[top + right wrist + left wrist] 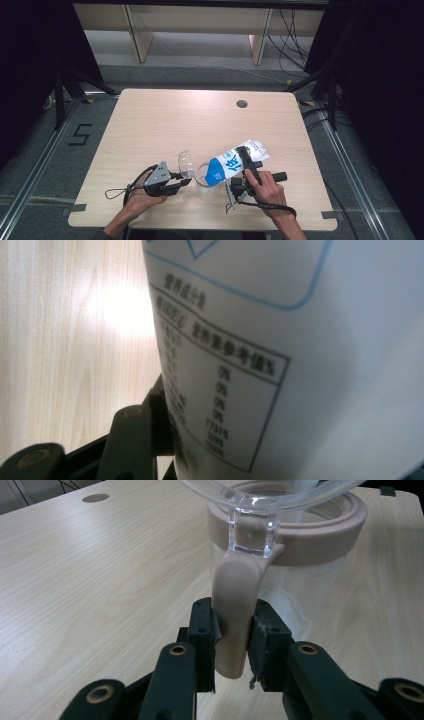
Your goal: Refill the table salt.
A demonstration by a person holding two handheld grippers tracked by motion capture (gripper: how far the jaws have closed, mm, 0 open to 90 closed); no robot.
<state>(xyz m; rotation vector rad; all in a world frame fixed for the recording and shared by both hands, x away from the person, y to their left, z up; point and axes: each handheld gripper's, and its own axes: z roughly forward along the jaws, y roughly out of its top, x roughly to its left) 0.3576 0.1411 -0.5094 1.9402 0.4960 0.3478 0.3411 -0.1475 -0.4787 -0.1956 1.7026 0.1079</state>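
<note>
A clear jar (206, 179) with a beige rim (320, 535) stands on the table near the front. Its clear lid (186, 164) is tipped open to the left. My left gripper (181, 183) is shut on the jar's beige tab (232, 625), with both pads pressing its sides. My right gripper (246, 159) is shut on a white and blue bag (235, 162), which it holds slanted with the blue end down over the jar's mouth. Up close, the bag's printed white side (280, 365) hides most of the jaws, and one black finger (134, 440) shows at its left.
The light wooden table (165, 120) has a round cable hole (242, 104) near its far edge. Both of the person's forearms come in over the front edge. Beyond the table stand wooden furniture legs (140, 40) and loose cables (295, 35) on the floor.
</note>
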